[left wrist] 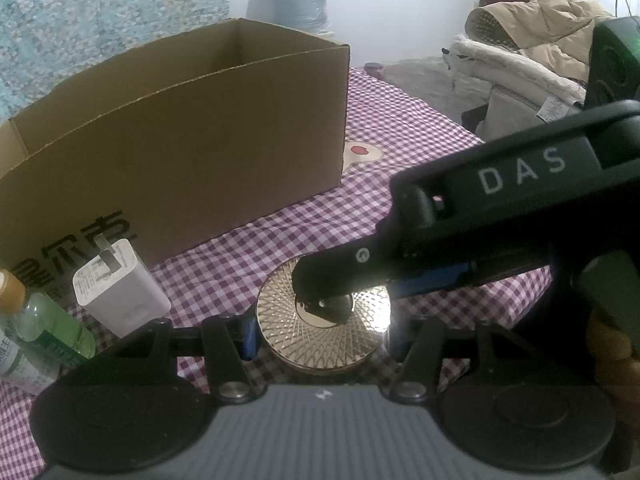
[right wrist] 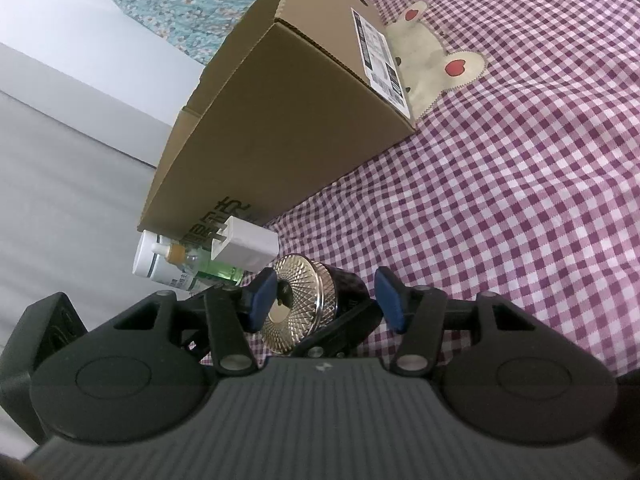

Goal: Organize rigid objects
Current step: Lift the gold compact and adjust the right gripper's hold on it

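jar [left wrist: 320,346] with gold lid sits on the checked cloth between the left tongs [left wrist: 323,336], whose pads seem to clamp its sides. right tongs [right wrist: 326,300] stand open around it, one pad touching the lid. i would grip squarely before lifting toward the box [left wrist: 180,120] at 11 o'clock.
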`<state>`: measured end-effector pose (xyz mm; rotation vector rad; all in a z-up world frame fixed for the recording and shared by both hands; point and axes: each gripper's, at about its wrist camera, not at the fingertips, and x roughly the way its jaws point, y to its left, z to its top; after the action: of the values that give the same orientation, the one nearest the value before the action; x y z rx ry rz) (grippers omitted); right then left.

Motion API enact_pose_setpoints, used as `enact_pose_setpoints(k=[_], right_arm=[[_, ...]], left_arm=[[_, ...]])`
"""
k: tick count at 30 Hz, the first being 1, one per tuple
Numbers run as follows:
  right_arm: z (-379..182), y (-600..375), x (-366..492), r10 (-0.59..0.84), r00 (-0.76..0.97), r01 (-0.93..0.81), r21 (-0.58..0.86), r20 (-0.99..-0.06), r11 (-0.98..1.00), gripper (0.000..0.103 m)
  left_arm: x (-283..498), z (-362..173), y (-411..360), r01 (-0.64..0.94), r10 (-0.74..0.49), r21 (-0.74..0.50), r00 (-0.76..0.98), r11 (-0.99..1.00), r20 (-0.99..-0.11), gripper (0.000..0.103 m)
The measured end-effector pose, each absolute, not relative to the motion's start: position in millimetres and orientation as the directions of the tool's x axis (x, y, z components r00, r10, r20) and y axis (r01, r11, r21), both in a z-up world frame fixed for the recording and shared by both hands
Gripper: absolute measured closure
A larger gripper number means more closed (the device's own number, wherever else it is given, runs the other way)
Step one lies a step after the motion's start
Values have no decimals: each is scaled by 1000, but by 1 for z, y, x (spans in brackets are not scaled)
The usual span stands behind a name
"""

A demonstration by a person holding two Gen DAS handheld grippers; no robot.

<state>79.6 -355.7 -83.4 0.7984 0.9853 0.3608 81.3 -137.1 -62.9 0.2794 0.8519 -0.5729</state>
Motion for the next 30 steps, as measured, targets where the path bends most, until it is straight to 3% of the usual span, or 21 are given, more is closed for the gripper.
enact_pose_setpoints(k=[30], right_arm=[[-83, -359, 74, 610, 521, 85, 747, -598, 660, 51]], left_arm=[[74, -60, -144, 573, -352, 6, 511, 819, -784, 44]])
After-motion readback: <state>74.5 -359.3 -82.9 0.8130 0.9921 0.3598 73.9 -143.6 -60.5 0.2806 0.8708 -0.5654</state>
